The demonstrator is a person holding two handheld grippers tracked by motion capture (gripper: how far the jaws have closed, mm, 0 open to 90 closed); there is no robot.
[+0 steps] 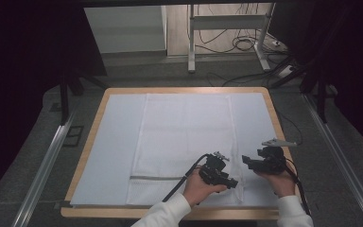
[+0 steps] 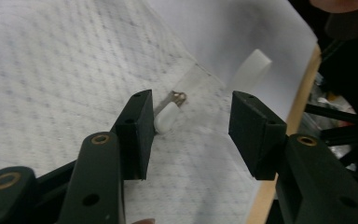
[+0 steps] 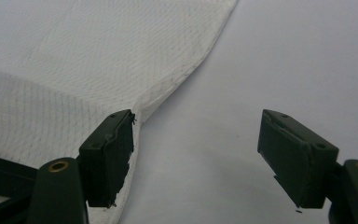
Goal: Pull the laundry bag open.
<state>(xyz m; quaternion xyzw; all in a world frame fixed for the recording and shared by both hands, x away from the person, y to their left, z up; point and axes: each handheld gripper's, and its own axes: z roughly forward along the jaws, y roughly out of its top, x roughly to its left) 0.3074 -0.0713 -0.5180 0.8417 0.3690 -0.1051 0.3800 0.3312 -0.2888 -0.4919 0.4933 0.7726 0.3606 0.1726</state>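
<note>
At the near edge of the surface (image 1: 90, 142), two white-sleeved forearms came in, each hand holding a gripper. The left gripper (image 1: 233, 183) lay over the near right corner of a white mesh laundry bag (image 1: 184, 142), pointing toward the right edge; in the left gripper view its jaws stood apart with nothing pinched, a small white zipper pull (image 2: 166, 117) with a metal ring resting on the mesh just beside the inner face of one jaw, whether touching or not could not be told. No earlier look was to hand, so only that spread stance could be stated. The right gripper (image 1: 246, 162) sat just to the right of it, near the right edge of the surface, aimed leftward at the bag's right side; in the right gripper view its jaws were spread wide, one jaw over the hemmed edge of the mesh, the other over the bare white sheet (image 3: 279, 70) that covered the surface, with nothing between the pads. The bag itself lay flat in the middle of the surface, reaching from the near edge almost to the far edge, a grey zipper line (image 1: 156, 178) running across its near end. Beyond the far edge, a metal frame (image 1: 227, 33) and loose cables (image 1: 246, 45) stood on the floor.
</note>
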